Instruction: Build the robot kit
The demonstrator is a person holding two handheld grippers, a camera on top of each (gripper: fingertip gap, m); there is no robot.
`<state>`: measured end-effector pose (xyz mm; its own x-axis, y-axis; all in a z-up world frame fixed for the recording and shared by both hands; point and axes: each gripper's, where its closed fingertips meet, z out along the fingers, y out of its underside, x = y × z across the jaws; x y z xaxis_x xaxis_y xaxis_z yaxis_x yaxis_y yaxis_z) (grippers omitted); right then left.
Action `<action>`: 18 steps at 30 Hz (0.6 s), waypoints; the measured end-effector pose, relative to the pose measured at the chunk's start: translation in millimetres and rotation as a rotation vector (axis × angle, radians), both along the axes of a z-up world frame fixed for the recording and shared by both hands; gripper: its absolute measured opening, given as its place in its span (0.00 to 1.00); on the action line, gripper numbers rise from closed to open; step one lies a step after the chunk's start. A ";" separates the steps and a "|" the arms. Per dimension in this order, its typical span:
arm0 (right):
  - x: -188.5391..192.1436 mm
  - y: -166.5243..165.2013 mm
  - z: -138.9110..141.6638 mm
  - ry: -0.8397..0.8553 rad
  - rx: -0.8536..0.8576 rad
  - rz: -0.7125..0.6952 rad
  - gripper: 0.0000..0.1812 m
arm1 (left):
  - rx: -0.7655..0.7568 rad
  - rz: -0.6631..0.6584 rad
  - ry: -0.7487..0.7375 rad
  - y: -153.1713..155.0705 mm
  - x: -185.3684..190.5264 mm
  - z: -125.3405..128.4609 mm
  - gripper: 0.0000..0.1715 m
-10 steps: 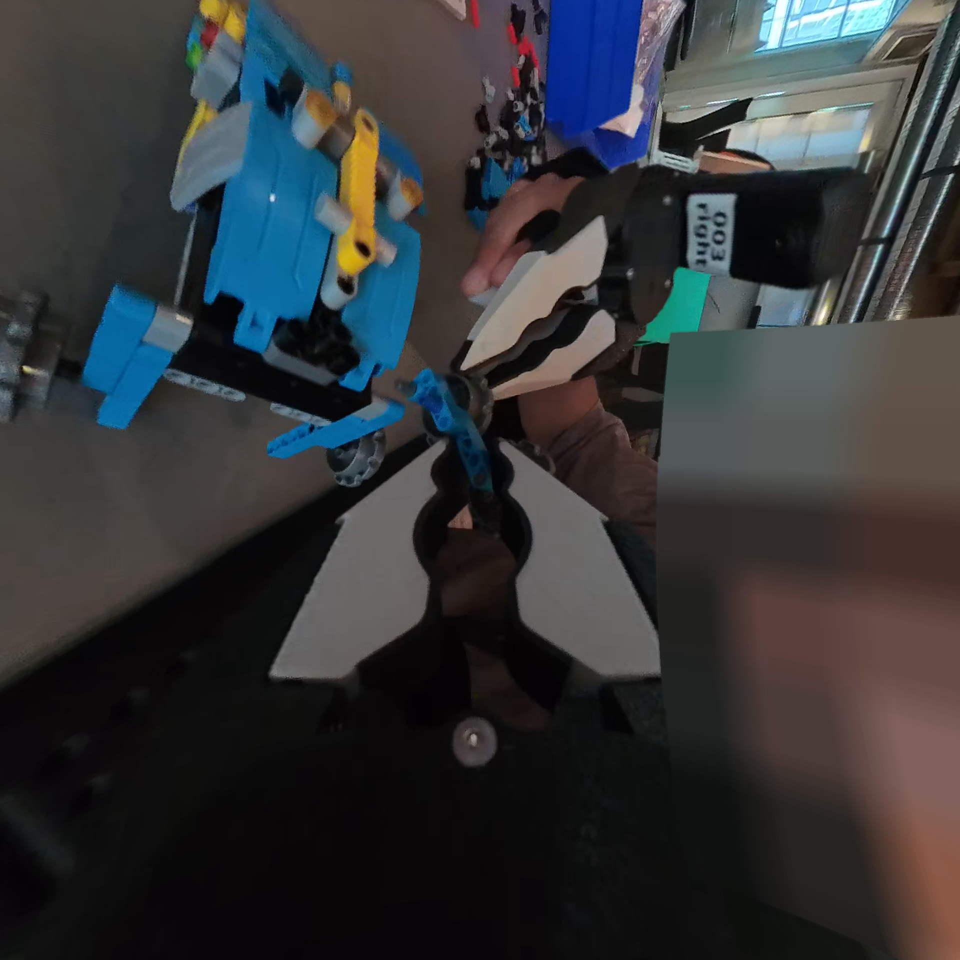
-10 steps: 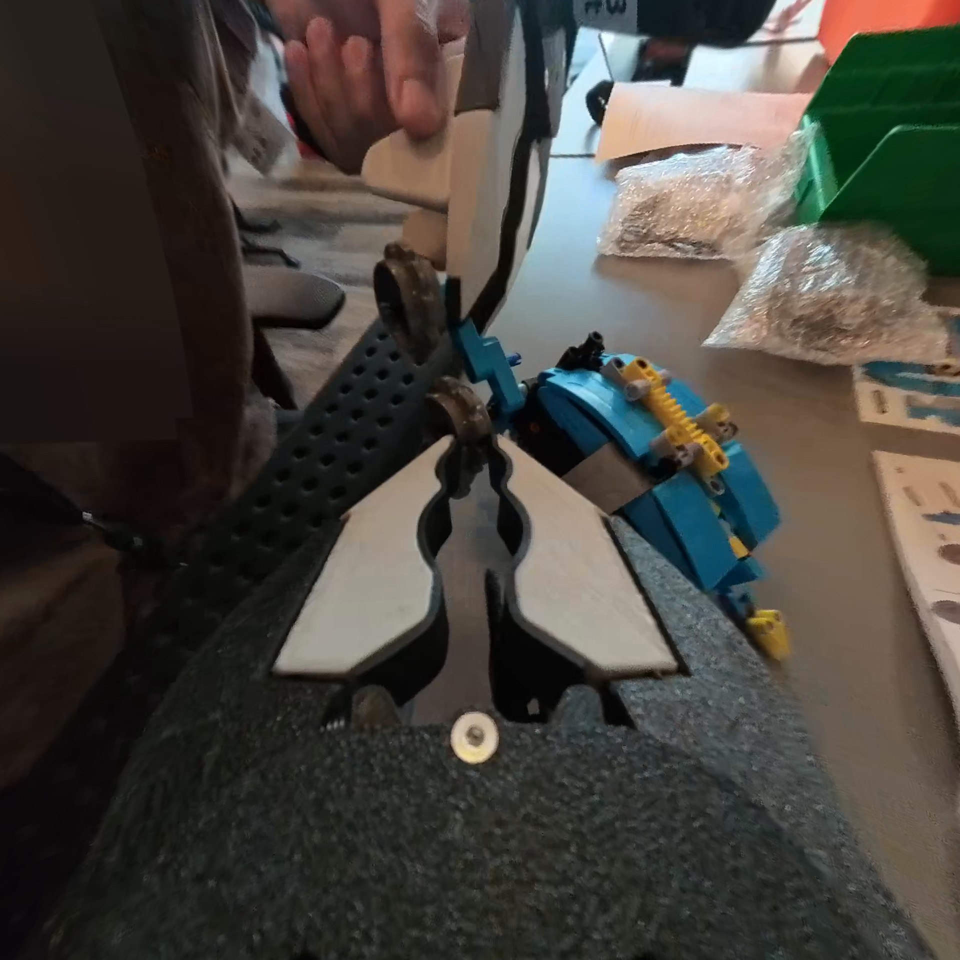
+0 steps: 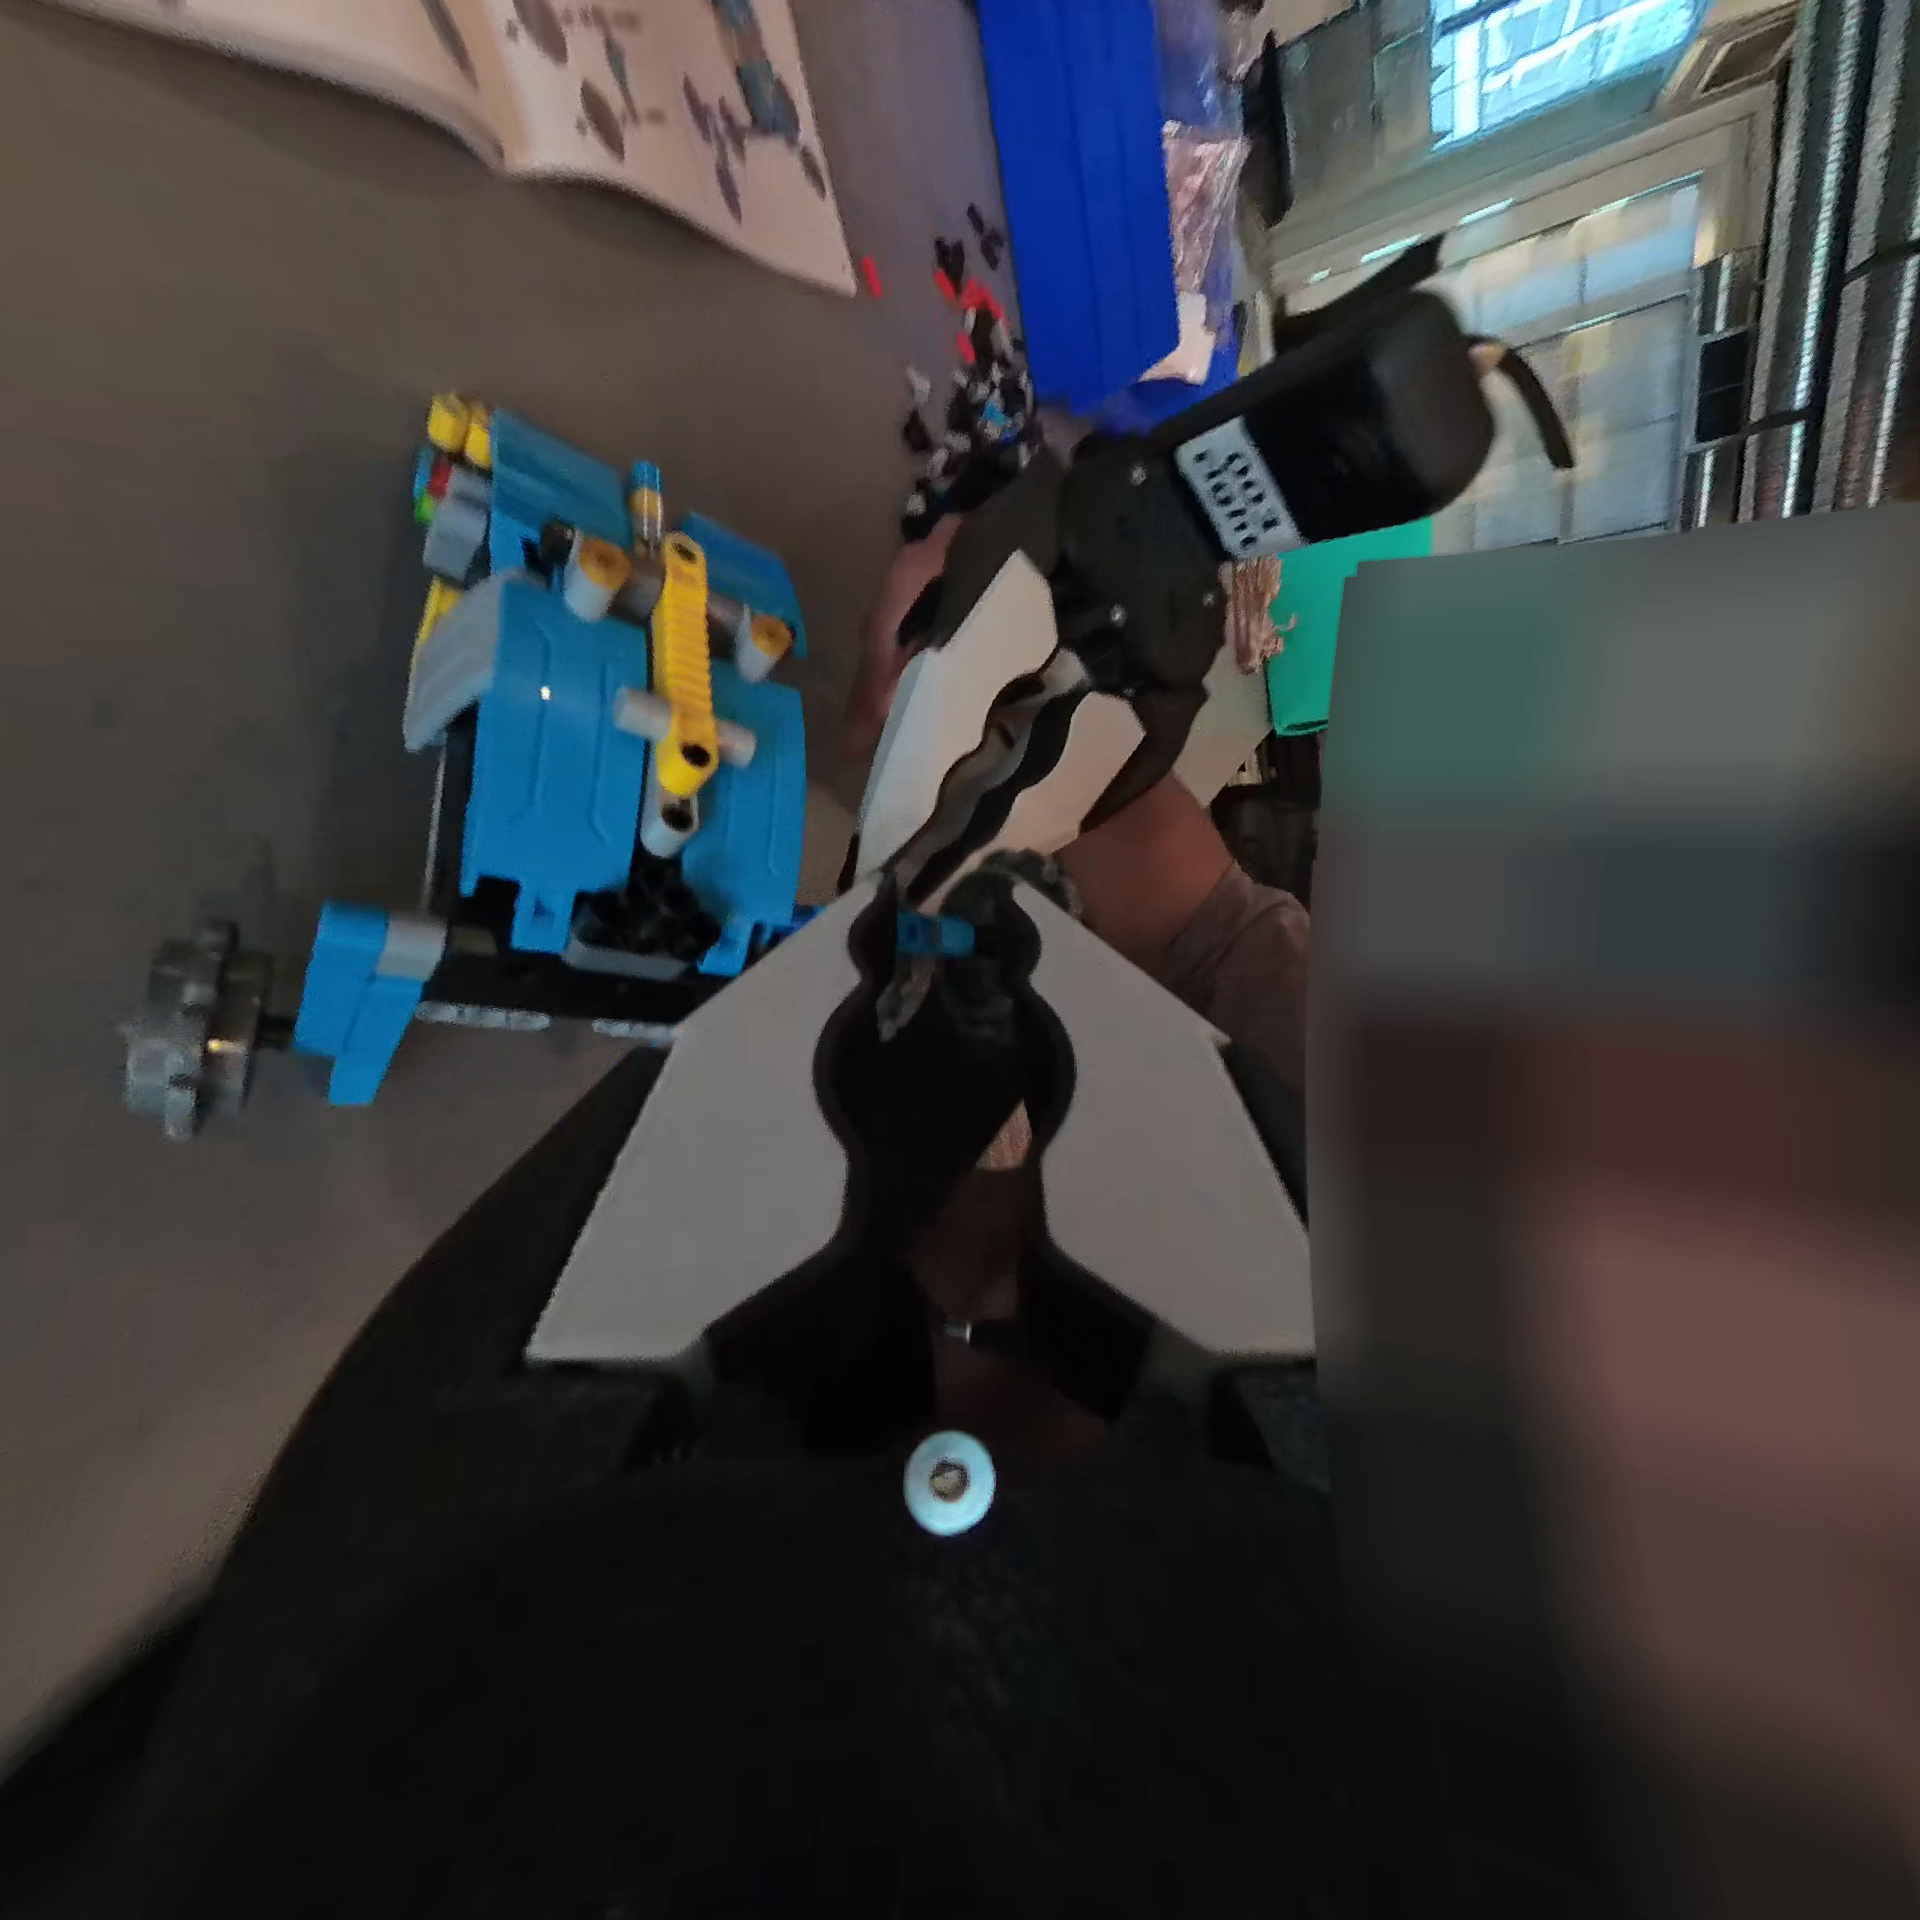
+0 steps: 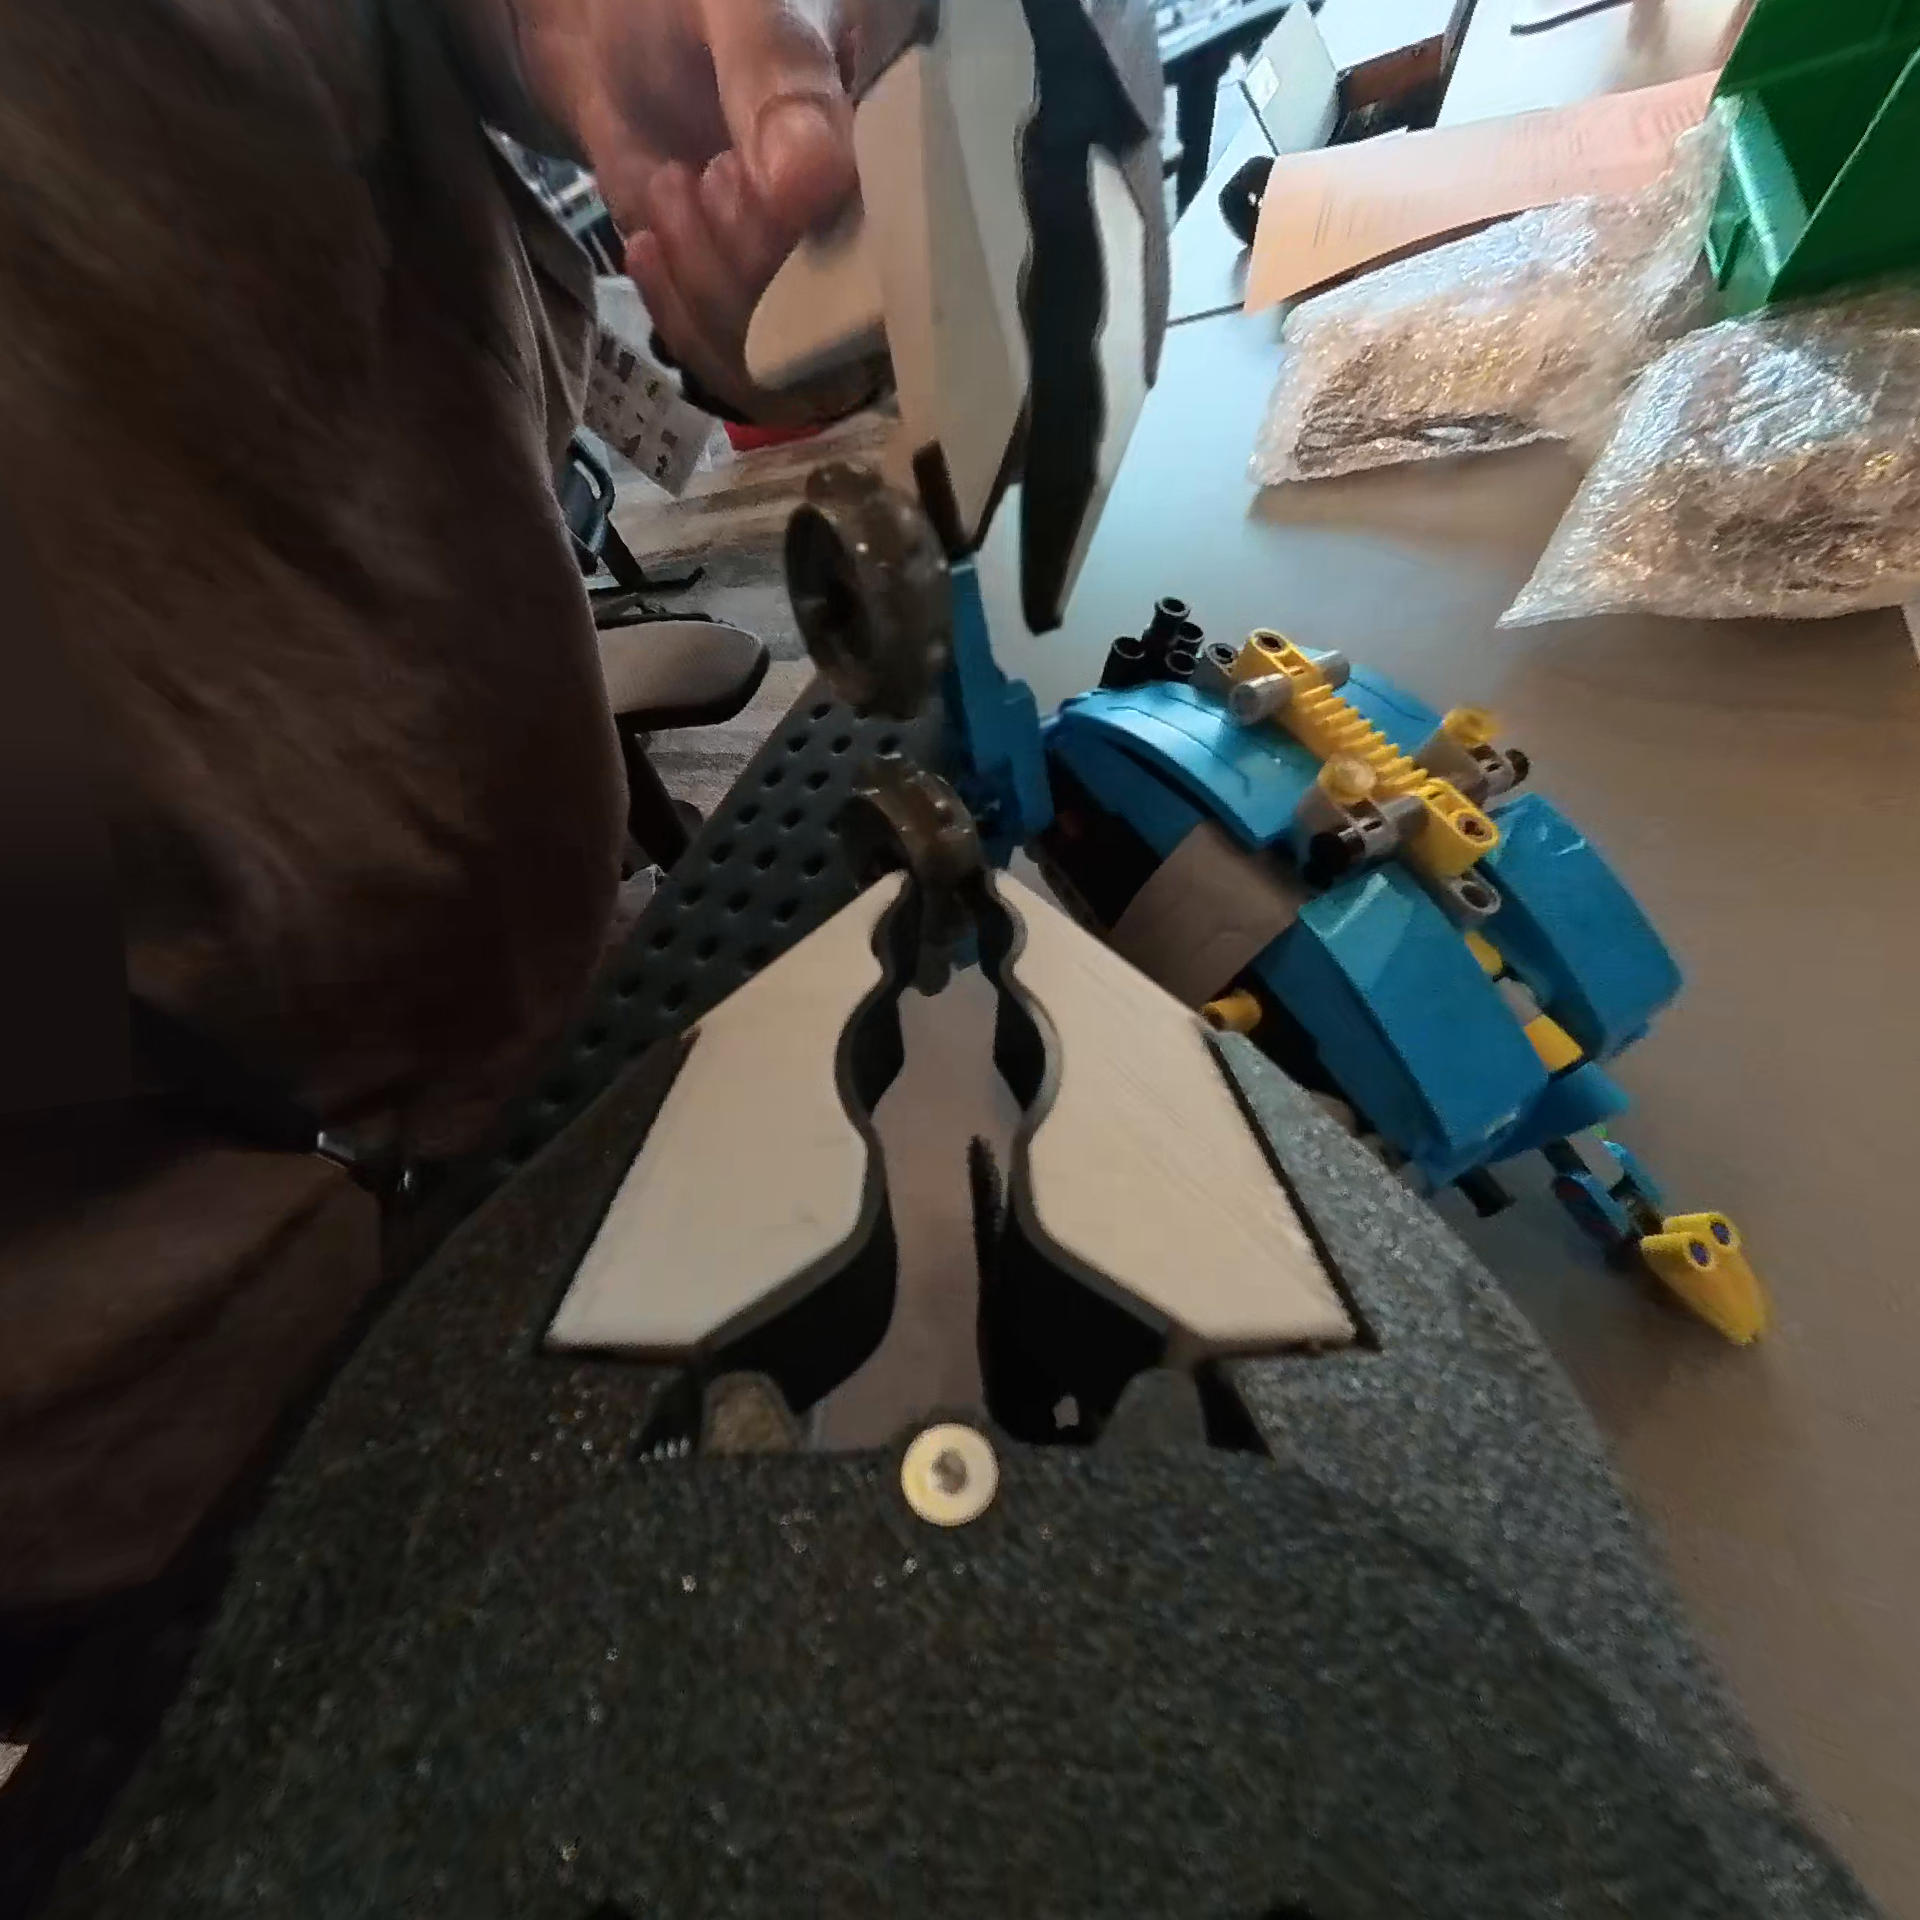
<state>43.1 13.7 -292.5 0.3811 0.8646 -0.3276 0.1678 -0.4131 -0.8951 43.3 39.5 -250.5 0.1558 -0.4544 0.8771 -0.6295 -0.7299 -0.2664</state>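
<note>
The right gripper (image 4: 951,909), white-fingered with black wavy edges, has its jaws closed on a small dark grey toothed gear wheel (image 4: 925,831) pinched at its tips. That gear sits on the lower end of a short blue plastic beam (image 4: 982,707), which carries a second, larger dark grey gear wheel (image 4: 857,613) at its upper end. The left gripper (image 4: 997,540) comes down from above in the right wrist view, its jaws closed on the top of the blue beam; a bare hand (image 4: 727,135) wraps its handle. In the left wrist view the same small assembly sits at the left gripper's tips, with the right gripper (image 3: 925,873) meeting it from beyond.

Just behind the held piece, a blue and yellow brick-built vehicle (image 4: 1351,935) lies on the grey-brown tabletop (image 4: 1714,987), a yellow toothed rack (image 4: 1351,748) across its top. Farther right lie two clear bubble-wrap bags (image 4: 1766,468) and a green plastic bin (image 4: 1818,135). The left wrist view shows a blue plastic bin (image 3: 1081,197), scattered small black and red parts (image 3: 966,343) and an open printed booklet (image 3: 644,114) at the far side.
</note>
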 end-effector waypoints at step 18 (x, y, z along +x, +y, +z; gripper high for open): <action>1.2 0.6 -5.1 -0.021 0.122 -0.042 0.06 | 0.504 -0.006 -0.242 25.7 -12.0 3.6 0.18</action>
